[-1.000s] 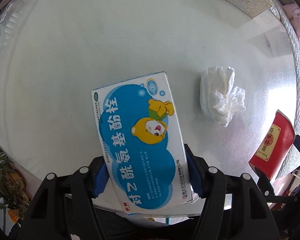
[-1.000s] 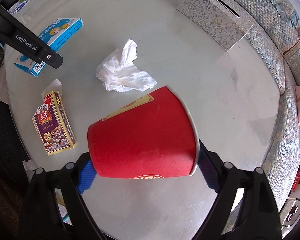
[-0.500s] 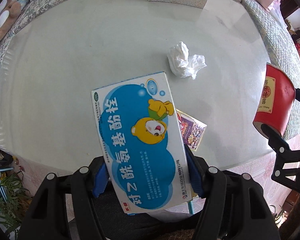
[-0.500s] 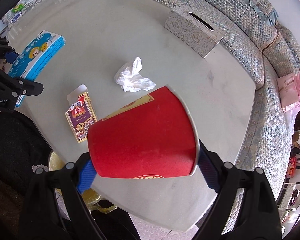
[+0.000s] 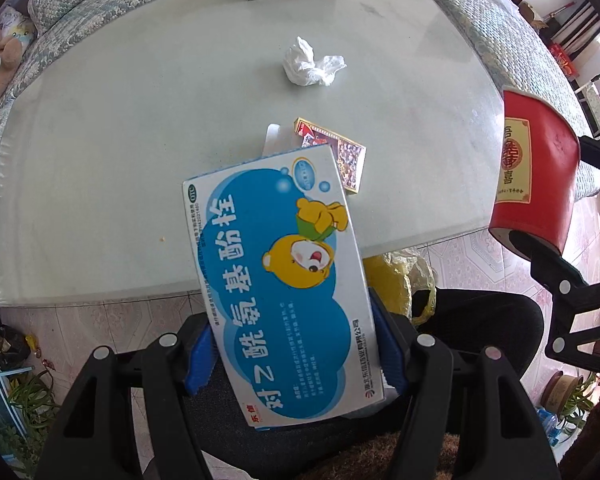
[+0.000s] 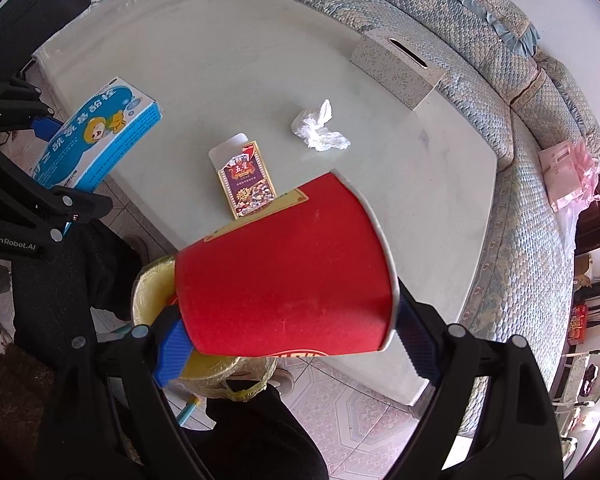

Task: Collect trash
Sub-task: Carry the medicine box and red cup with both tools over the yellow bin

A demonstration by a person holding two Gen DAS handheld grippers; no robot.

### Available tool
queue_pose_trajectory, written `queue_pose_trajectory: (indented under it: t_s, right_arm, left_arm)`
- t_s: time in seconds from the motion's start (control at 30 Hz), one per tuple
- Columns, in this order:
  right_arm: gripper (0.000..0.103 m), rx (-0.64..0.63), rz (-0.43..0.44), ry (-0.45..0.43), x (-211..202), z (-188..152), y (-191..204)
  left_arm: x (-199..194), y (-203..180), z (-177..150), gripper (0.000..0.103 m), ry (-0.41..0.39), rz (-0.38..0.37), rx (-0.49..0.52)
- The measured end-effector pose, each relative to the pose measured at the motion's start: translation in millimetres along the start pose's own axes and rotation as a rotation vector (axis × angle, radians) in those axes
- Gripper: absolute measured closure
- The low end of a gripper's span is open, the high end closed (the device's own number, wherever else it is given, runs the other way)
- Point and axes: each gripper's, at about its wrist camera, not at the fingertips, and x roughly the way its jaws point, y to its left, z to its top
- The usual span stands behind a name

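Note:
My left gripper [image 5: 292,356] is shut on a blue and white medicine box [image 5: 276,280] with a cartoon bear, held above the table's near edge; it also shows in the right wrist view [image 6: 96,136]. My right gripper [image 6: 284,336] is shut on a red paper cup [image 6: 288,268], held on its side over a bin lined with a yellow bag [image 6: 156,292]. The cup also shows in the left wrist view [image 5: 536,172]. A crumpled white tissue [image 5: 312,62] and an open playing-card box [image 5: 340,152] lie on the table [image 5: 120,140].
A patterned tissue box [image 6: 396,70] stands at the table's far edge. A sofa [image 6: 520,160] wraps around the far side. The yellow bag [image 5: 400,280] sits below the table's near edge, beside a black chair [image 5: 480,320]. Tiled floor lies below.
Both grippers have pulled back and up from the table with their loads. The table now looks farther away, and the yellow-lined bin has come into view under the cup.

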Motion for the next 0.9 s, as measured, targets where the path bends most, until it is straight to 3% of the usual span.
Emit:
queue_pose_trajectory:
  t_s: [0.57, 0.9]
  right_arm:
    - [0.018, -0.002, 0.000, 0.037, 17.2, -58.0, 67.8]
    - [0.018, 0.035, -0.013, 0.064, 61.5, -89.9, 84.4]
  left_arm:
    - [41.2, -19.3, -70.9, 0.039, 0.008, 0.011, 0.073]
    - [61.0, -12.3, -74.8, 0.039, 0.020, -0.046, 0.025]
